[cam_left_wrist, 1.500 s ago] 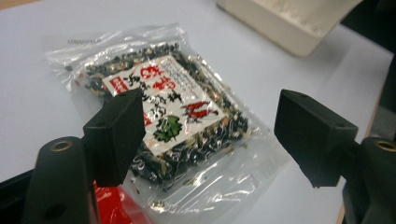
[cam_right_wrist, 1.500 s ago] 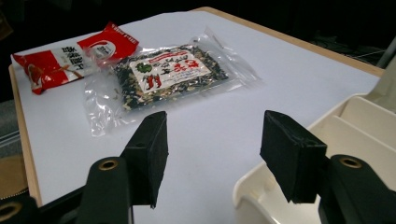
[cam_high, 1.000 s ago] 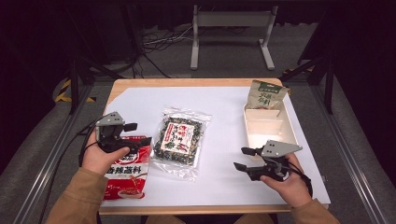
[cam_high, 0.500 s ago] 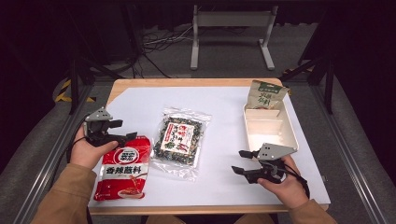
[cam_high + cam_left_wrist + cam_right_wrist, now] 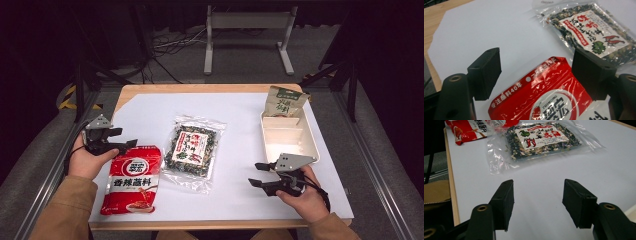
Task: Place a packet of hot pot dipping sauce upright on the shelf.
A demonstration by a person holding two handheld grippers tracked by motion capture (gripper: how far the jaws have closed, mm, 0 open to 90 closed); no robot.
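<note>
Red seasoning pouch [image 5: 131, 179] is lying soft and slippery-looking; left gripper [image 5: 121, 139], jaws closing yet gaping, is nearing its far edge, right gripper [image 5: 260, 175] idling open.

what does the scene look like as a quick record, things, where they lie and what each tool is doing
surface: white sheet over a wooden table
red packet: red packet flat at near left
clear packet: clear packet with dark flakes, flat at the middle
tray: white divided tray at right
green packet: green packet leaning at the tray's far end
left tool: left tool open, jaws just closing a little, at the red packet's top edge, pads not pressing on it
right tool: right tool open, jaws just closing a little, nothing between them, over bare sheet
</note>
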